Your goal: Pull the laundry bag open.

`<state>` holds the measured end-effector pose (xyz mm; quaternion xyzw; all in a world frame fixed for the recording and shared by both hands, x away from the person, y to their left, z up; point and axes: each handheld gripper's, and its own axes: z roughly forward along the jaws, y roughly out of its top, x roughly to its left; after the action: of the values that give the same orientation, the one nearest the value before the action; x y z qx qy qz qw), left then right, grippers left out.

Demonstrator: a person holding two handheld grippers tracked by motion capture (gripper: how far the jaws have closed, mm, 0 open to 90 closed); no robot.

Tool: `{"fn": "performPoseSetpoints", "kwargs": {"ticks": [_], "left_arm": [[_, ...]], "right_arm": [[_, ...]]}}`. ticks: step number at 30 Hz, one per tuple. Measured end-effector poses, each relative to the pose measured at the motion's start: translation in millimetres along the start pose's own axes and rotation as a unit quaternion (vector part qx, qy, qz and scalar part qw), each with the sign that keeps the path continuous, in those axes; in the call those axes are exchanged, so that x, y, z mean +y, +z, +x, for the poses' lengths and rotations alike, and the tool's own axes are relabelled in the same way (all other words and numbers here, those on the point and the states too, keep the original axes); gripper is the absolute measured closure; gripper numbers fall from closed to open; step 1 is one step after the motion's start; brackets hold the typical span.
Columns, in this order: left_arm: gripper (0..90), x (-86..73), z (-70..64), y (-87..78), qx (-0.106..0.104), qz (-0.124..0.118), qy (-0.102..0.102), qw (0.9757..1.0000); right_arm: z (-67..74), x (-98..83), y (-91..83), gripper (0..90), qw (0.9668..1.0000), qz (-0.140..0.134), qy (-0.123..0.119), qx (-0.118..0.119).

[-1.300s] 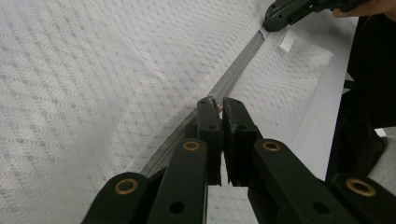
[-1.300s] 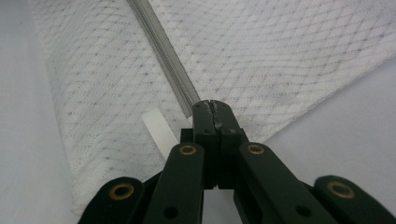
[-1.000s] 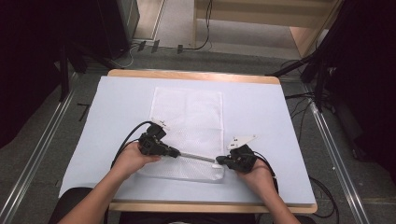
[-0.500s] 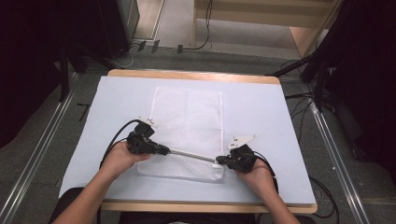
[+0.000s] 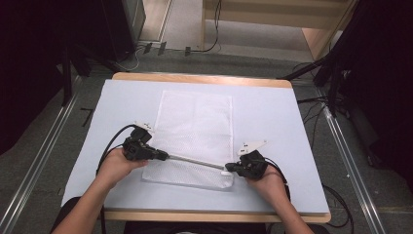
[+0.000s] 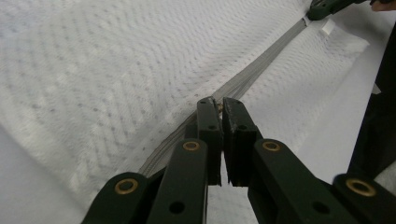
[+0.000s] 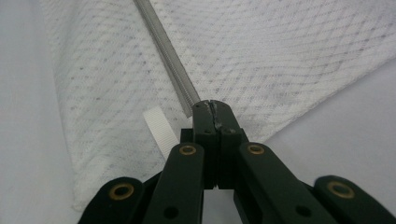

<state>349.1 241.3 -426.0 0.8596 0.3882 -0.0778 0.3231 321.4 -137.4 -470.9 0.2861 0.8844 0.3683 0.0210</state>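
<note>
Mesh bag (image 5: 195, 131) zipper (image 5: 197, 161) is pinched at both ends. Left gripper (image 6: 217, 103) jaws nearly closed on the zipper, a thin slit between the tips, something small and metallic caught there, probably the slider, hard to tell. Right gripper (image 7: 211, 105) jaws pressed together on the zipper end (image 7: 191, 100); a white ribbon tab (image 7: 159, 128) sticks out just left of its jaws. Grey zipper tape (image 6: 261, 67) runs taut from the left jaws away to the right gripper's tips (image 6: 320, 9). In the high view the left gripper (image 5: 163, 156) and right gripper (image 5: 229, 168) sit at the bag's near edge, zipper stretched straight between them. Bag lies flat on a pale blue mat (image 5: 292, 122) over a wooden table (image 5: 204, 78). Left hand (image 5: 117, 165) and right hand (image 5: 265, 183) wrap the gripper bodies.
</note>
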Motion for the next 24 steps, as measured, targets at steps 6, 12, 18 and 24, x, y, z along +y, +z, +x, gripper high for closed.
{"fn": "performPoseSetpoints", "kwargs": {"ticks": [6, 12, 18, 24], "left_arm": [[87.9, -6.2, 8.9, -6.1, 0.013, 0.002, -0.012, 0.9998], [87.9, -16.4, 20.7, -15.8, 0.012, 0.002, -0.030, 0.9995], [87.9, -21.7, 22.3, -19.3, 0.018, 0.001, -0.036, 0.9992], [87.9, -29.2, 31.5, -25.9, 0.030, -0.004, -0.058, 0.9979]], "right_arm": [[-0.3, 0.7, 0.3, 90.0, 1.0000, 0.001, 0.000, 0.003], [0.2, 1.8, 0.0, 90.0, 1.0000, 0.007, -0.003, 0.002], [-1.2, 2.1, 0.7, 90.0, 1.0000, 0.006, -0.004, 0.006], [-1.7, 3.1, 0.5, 90.0, 0.9999, 0.011, -0.003, 0.009]]}}
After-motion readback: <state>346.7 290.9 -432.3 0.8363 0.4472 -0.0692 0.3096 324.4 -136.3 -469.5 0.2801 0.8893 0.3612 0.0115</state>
